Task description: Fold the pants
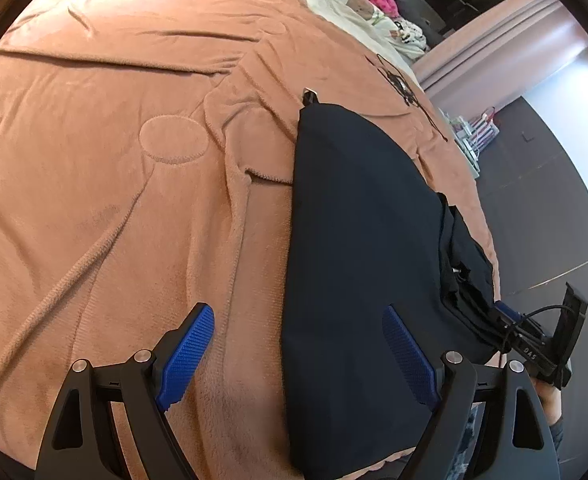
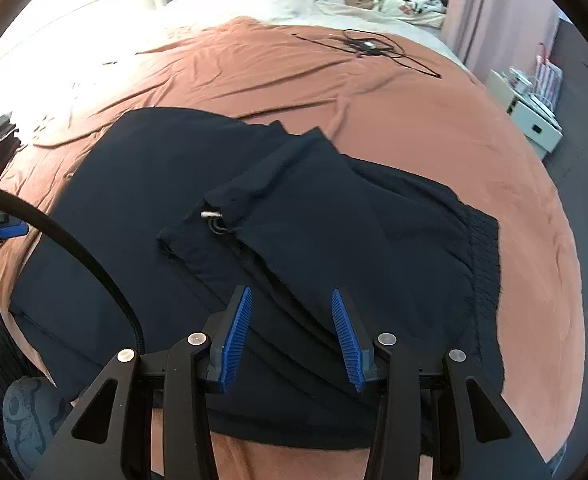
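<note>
On the bed, near its front edge, the dark navy fabric pants (image 2: 198, 208) lie on a peach-orange plush blanket (image 1: 114, 200), already partly folded: the legs look laid together, and one end with a drawstring toggle is doubled back over the middle, while the ribbed waistband sits out flat toward the bed's right edge. I'd say it's maybe halfway there, with at least one more fold plus some smoothing left. The left claw (image 1: 297, 356) is spread wide, straddling the long edge of the pants, nothing between its blue pads. The right claw (image 2: 290, 340) sits lower over the fabric near the front edge with the pads only partly apart and not pinching cloth yet, as far as I can tell. The blanket is wrinkly, with a black cable (image 2: 373, 46) lying toward the far right corner. Cream bedding and stuffed toys sit at the head, with pink curtains and a dark floor beyond.
</note>
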{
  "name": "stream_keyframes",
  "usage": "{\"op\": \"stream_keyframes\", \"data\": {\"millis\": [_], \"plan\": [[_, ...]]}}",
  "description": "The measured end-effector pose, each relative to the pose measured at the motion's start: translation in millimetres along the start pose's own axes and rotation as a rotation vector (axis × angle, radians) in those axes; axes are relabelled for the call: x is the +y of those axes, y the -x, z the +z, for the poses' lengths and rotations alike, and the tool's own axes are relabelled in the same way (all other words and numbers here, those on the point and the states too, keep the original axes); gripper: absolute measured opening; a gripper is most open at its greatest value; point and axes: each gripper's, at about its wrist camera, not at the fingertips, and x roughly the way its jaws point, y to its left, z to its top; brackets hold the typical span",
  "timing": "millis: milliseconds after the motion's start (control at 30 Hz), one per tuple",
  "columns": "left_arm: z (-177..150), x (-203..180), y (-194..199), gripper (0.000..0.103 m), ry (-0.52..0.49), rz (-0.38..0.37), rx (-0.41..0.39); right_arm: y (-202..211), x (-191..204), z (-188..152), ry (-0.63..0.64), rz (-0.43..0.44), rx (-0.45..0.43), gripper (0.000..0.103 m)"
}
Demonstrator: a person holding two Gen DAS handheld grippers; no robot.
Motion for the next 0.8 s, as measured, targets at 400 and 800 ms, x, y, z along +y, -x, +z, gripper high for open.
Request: {"op": "stream_keyframes", "data": {"millis": [400, 800], "plan": [[-4.6, 3.5, -8.7, 0.088, 0.026, -0.008, 0.02, -51.5, 29.9, 18.5, 0.141, -0.102, 0.127, 0.04], [-3.5, -4.5, -18.2, 0.088, 0.011, -0.005, 0.028, -39.2, 44.2, 20.9, 0.243, -0.207, 0.105, 0.003]]}}
